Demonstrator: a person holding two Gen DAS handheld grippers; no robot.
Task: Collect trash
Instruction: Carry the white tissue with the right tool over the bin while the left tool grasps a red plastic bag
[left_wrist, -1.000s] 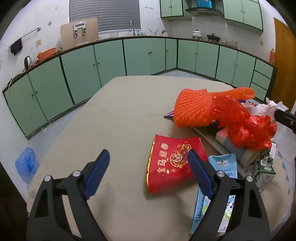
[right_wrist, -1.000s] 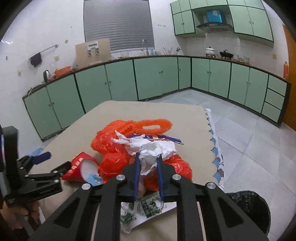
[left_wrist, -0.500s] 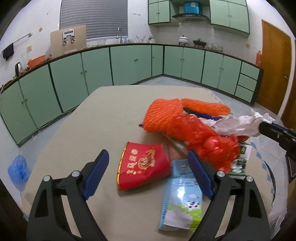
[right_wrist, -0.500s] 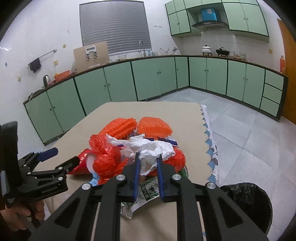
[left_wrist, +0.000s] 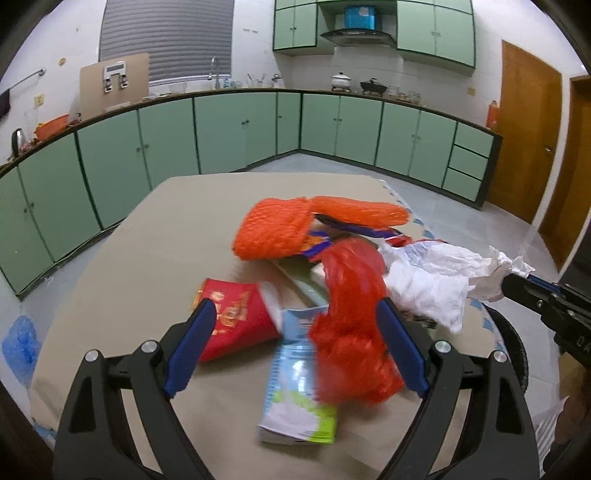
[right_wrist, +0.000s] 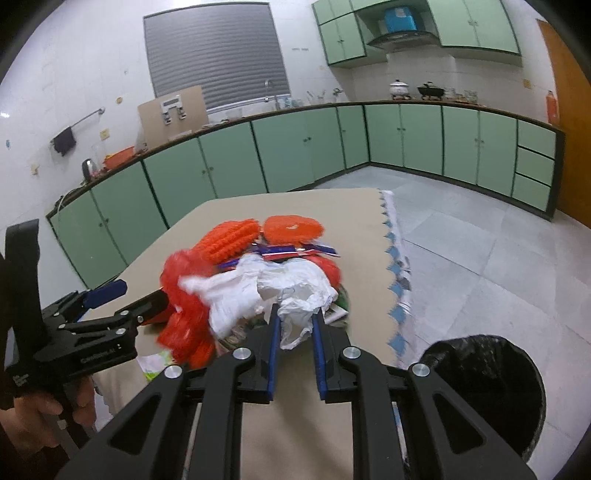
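A trash pile lies on the beige table (left_wrist: 155, 251): orange mesh netting (left_wrist: 280, 229), a red paper cup (left_wrist: 236, 321), a milk carton (left_wrist: 295, 391) and a blurred red plastic bag (left_wrist: 351, 332). My left gripper (left_wrist: 295, 332) is open, low over the cup, carton and red bag, with its pads apart from them. My right gripper (right_wrist: 295, 325) is shut on a crumpled white plastic bag (right_wrist: 291, 291), raised off the pile; the red bag (right_wrist: 184, 310) trails beside it. The left wrist view shows the right gripper (left_wrist: 511, 284) at right holding the white bag (left_wrist: 432, 284).
A black-lined trash bin (right_wrist: 487, 376) stands on the floor by the table's right edge, below my right gripper. A hand (right_wrist: 44, 410) holds the left gripper (right_wrist: 142, 291). Green cabinets (right_wrist: 280, 155) run along the far walls. A blue bag (left_wrist: 20, 343) lies on the floor at left.
My left gripper has swung right, so the cup, carton and red bag now sit between its fingers. My right gripper has drawn the white bag up and away, and the red bag shifted with it.
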